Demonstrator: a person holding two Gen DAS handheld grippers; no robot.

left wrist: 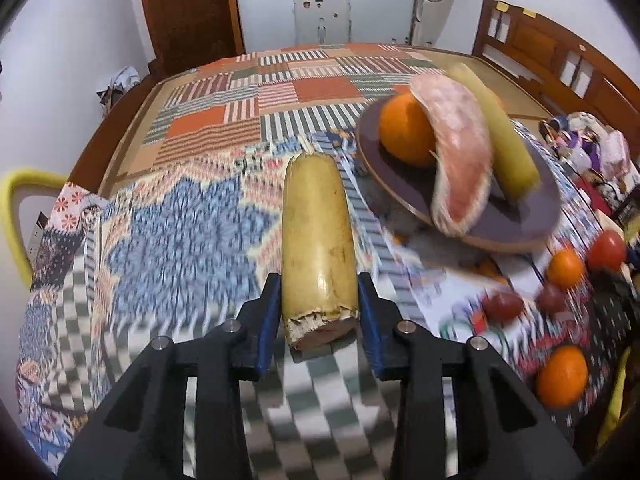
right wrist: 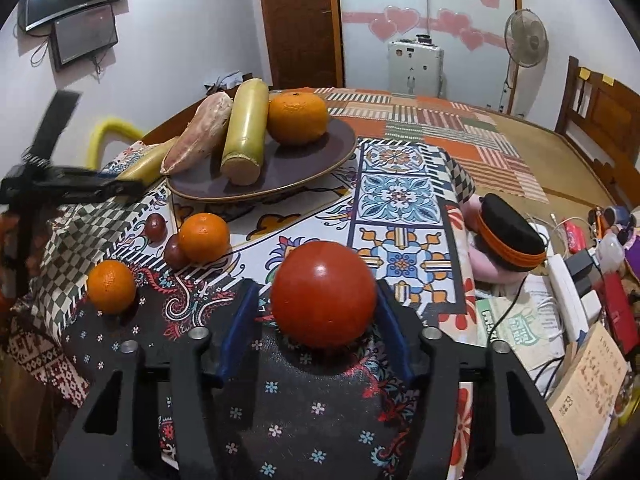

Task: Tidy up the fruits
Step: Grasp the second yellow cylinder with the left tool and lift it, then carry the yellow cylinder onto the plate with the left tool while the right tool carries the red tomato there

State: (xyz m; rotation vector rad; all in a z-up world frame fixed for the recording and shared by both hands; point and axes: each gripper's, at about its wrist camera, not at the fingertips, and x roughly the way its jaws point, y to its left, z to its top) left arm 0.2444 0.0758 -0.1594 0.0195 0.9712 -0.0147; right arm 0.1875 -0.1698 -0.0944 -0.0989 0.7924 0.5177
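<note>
Here the left gripper [left wrist: 319, 312] is clamped on a yellow sugarcane piece [left wrist: 316, 240], both blue pads pressed against its sides near the rough cut end, and the stalk points away from the camera, raised above the patterned cloth [left wrist: 180, 240]. The right gripper [right wrist: 320, 312] sits around a red tomato [right wrist: 323, 294]; its right finger looks to touch the fruit, while a sliver of cloth shows at the left one, so I cannot tell whether it grips.

Beyond the tomato stands the dark plate [right wrist: 320, 152], the landmark here. On it lie a second sugarcane piece [right wrist: 246, 132], a sweet potato [right wrist: 200, 132] leaning beside that, and an orange [right wrist: 298, 118] at the far side. Just in front of the plate, on the cloth, are two more oranges [right wrist: 204, 237] [right wrist: 111, 287] and two small dark red fruits [right wrist: 155, 227] [right wrist: 175, 252].
</note>
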